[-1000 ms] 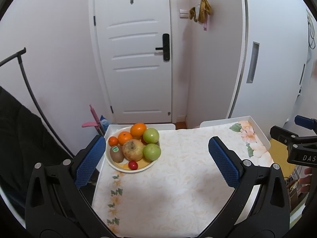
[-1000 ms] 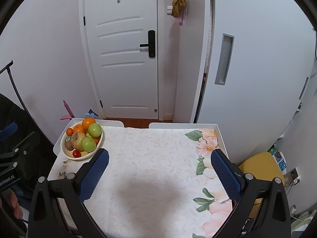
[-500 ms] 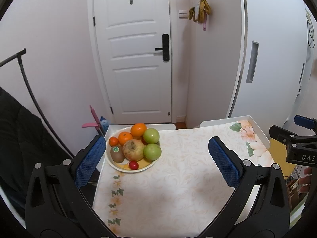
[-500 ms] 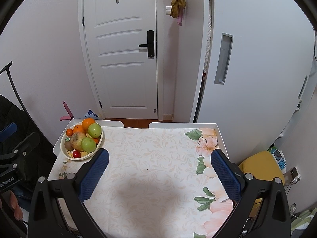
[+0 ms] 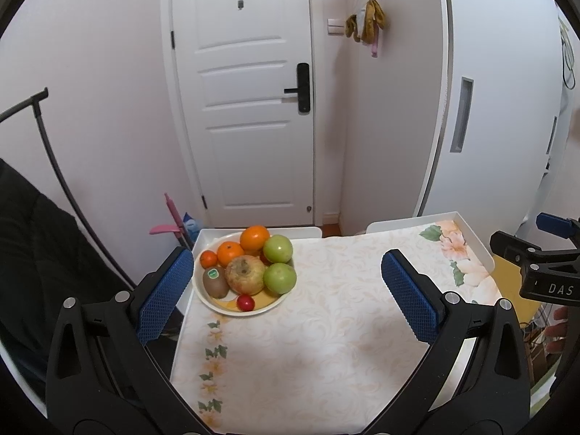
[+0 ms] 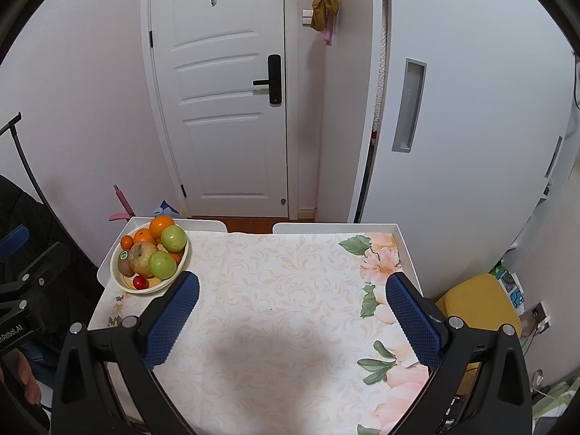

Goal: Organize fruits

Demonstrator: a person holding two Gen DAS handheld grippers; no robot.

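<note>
Both tools hang above the tabletop (image 6: 290,290), and the fruit all sits together in one cream bowl (image 5: 217,302) at the far left corner. The left gripper (image 5: 286,282) has its jaws spread wide with nothing between them; the right gripper (image 6: 291,306) is the same, wide apart and holding nothing. In the bowl there are two green apples (image 5: 279,278), a russet apple (image 5: 245,274) in the middle, a stickered kiwi (image 5: 215,282), three oranges (image 5: 255,237) of differing size at the back, and a small red fruit (image 5: 245,302) at the front rim, possibly a cherry tomato, though it is too small to be sure. The rest of the cloth is bare. That picture fits a bowl waiting to be sorted out onto the cloth, or fruit now gathered in. If a pick comes, the left tool is nearer: come down over one fruit on top, straddle its widest part, and close gently, since round skins roll and neighbours shift.
</note>
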